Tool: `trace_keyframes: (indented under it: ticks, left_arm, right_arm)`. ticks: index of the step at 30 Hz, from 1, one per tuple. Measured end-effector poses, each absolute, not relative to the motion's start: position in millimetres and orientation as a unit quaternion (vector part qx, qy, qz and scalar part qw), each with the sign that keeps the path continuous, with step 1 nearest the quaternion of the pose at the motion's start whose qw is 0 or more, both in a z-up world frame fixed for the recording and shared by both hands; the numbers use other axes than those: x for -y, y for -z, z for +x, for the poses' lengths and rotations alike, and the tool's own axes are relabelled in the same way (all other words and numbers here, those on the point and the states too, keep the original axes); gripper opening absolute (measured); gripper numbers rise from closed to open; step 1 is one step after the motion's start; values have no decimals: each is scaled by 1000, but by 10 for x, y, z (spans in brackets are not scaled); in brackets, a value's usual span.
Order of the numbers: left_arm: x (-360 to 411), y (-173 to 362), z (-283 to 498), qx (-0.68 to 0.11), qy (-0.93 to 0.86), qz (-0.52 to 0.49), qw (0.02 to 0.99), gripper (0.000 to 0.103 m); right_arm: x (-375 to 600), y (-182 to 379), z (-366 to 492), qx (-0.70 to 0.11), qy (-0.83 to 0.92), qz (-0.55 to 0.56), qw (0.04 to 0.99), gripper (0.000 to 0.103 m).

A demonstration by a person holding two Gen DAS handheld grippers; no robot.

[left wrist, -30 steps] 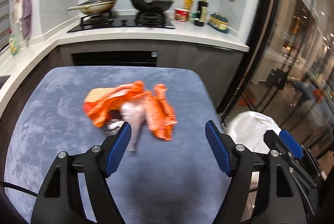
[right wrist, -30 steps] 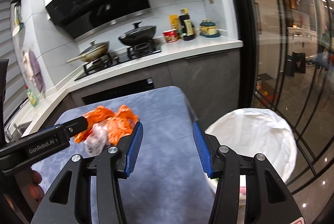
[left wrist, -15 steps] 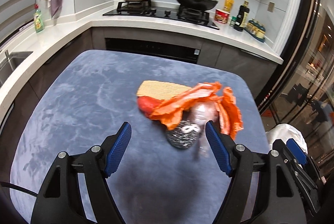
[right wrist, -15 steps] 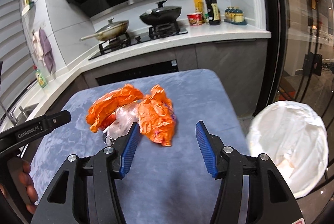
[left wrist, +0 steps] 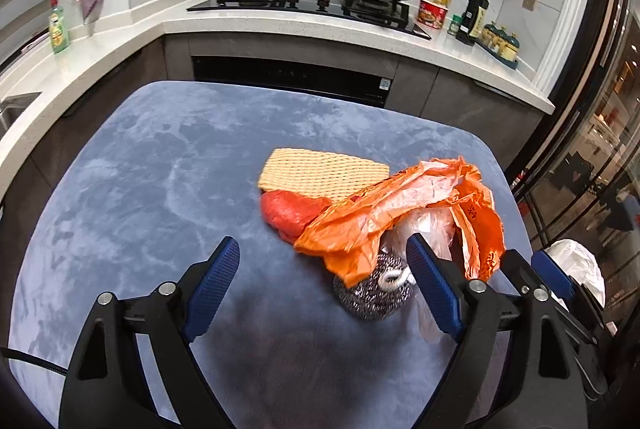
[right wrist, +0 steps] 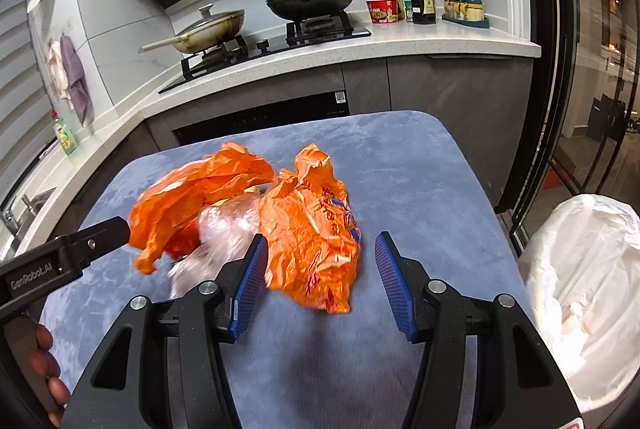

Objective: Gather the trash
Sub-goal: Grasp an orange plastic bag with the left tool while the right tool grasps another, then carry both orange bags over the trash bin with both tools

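A heap of trash lies on the blue table (left wrist: 152,181): a crumpled orange plastic bag (left wrist: 384,205), a clear bag (left wrist: 424,229), a red bag (left wrist: 292,209), a tan woven sponge cloth (left wrist: 324,173) and a steel scrubber (left wrist: 372,293). My left gripper (left wrist: 324,281) hovers just short of the heap, its jaws opening, nothing pressed between them. In the right wrist view, my right gripper (right wrist: 322,281) stands open in front of the orange bag (right wrist: 316,229), whose lower edge hangs between the pads untouched. The left gripper's finger (right wrist: 88,241) shows at the left.
A bin lined with a white bag (right wrist: 584,293) stands on the floor right of the table. Behind the table runs a counter (left wrist: 304,25) with a hob, two pans and bottles. A glass door (right wrist: 592,69) is on the right. A hand (right wrist: 44,369) holds the left gripper.
Both grippers have moved forward and down towards the trash heap, which now looms larger. The left jaws stand wider than before.
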State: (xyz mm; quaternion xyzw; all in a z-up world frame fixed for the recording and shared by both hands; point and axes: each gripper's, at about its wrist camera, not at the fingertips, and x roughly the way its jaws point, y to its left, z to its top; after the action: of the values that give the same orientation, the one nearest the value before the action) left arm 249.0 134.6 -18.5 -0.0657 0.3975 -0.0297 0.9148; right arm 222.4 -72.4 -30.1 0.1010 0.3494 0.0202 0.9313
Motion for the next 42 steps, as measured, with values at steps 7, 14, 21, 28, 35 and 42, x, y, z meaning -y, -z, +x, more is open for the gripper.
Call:
trace_keyframes:
  ticks: [7, 14, 21, 28, 35, 42]
  left_arm:
    - [-1266, 353, 2694, -407, 38, -63, 911, 81]
    - [-1196, 437, 2811, -414, 50, -67, 907, 60]
    - [-1177, 432, 2796, -410, 47, -64, 909, 34]
    - [-1194, 284, 2698, -392, 42, -65, 917, 21]
    - [-1157, -18, 2491, -365, 45, -69, 927, 20]
    - [-886, -341, 2238, -339, 71, -61, 936, 20]
  right_arm:
    - [763, 470, 2427, -363, -15, 105, 926, 54]
    - [795, 633, 2505, -379, -18, 109, 919, 35]
    - [800, 685, 2473, -382, -18, 102, 918, 18]
    - [906, 554, 2334, -364, -14, 109, 925, 15]
    - [1101, 266, 2097, -331, -5, 125, 935, 15]
    - [1381, -55, 1818, -293, 11, 141, 945, 15]
